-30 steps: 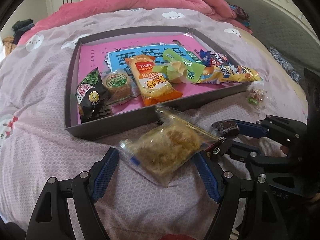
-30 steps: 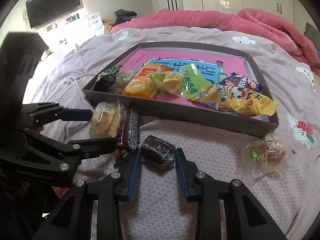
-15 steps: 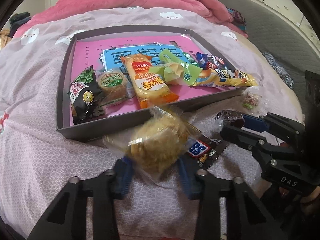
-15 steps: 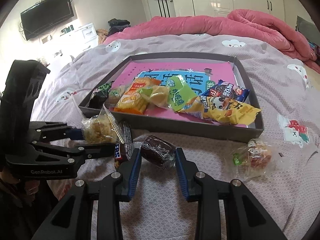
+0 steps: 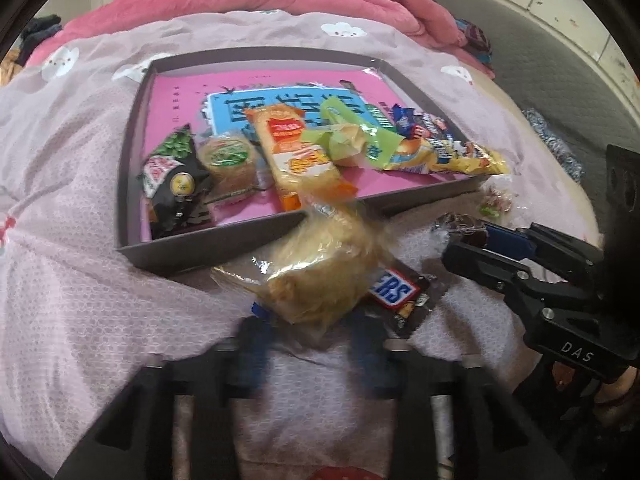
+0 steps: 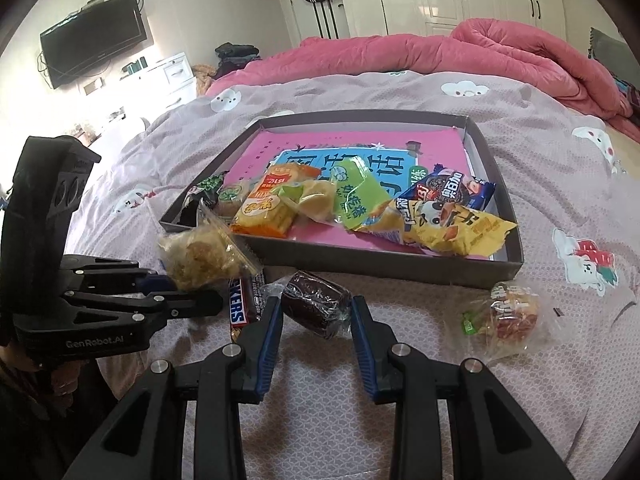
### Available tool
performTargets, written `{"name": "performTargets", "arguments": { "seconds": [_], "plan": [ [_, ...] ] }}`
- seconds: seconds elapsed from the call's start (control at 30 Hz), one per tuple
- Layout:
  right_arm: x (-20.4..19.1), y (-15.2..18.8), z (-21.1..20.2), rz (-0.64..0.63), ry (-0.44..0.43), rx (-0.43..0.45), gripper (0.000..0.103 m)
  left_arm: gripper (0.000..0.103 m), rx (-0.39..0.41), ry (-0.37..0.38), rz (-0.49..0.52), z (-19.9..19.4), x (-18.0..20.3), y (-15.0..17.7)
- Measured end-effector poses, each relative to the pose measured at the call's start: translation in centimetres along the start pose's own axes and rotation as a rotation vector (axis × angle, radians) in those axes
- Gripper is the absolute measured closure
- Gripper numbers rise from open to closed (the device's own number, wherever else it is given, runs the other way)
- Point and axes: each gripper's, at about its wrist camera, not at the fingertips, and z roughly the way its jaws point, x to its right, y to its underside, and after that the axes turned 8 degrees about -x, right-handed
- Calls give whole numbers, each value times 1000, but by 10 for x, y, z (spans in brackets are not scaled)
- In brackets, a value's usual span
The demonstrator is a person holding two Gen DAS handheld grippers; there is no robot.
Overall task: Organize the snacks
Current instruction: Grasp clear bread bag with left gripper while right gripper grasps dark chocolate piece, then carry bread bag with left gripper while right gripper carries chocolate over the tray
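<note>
**Cake bag nearly over the box wall**

The clear cake bag (image 6: 204,258) sits in the left gripper (image 6: 188,292), just before the grey box (image 6: 400,270) wall. Its jaws just opened a bit; grip unclear. The right gripper (image 6: 316,312) squeezes the dark brown snack (image 6: 314,304). The box's far half has room.

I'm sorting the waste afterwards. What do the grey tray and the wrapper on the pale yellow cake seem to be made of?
Grey tray: likely cardboard, matte, with thin straight folded walls. Yellow cake wrapper: clear thin plastic film; it is glossy and crinkled, with the cake showing through.
</note>
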Motion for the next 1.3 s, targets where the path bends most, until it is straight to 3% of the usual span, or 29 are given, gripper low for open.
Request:
{"name": "performTargets", "arguments": {
  "seconds": [0.03,0.5,0.6,0.67,0.73,0.97,1.3],
  "plan": [
    [0,0,0,1,-1,-2,68,36,4,-1,3,-1,0,0],
    [0,-2,-2,10,-13,8,68,36,35,0,28,4,3,-21],
    [-1,-4,-3,9,-14,14,68,45,33,60,9,3,-2,-25],
    [-2,-6,-4,9,-15,19,68,58,36,61,16,3,-1,-26],
    [-2,-7,-5,10,-16,25,68,63,41,75,20,2,0,-26],
    [-3,-13,-8,10,-28,43,68,72,80,130,13,-7,0,-28],
    [-10,-24,-2,-10,-33,50,68,74,77,119,12,-5,-2,-26]
  ]
}}
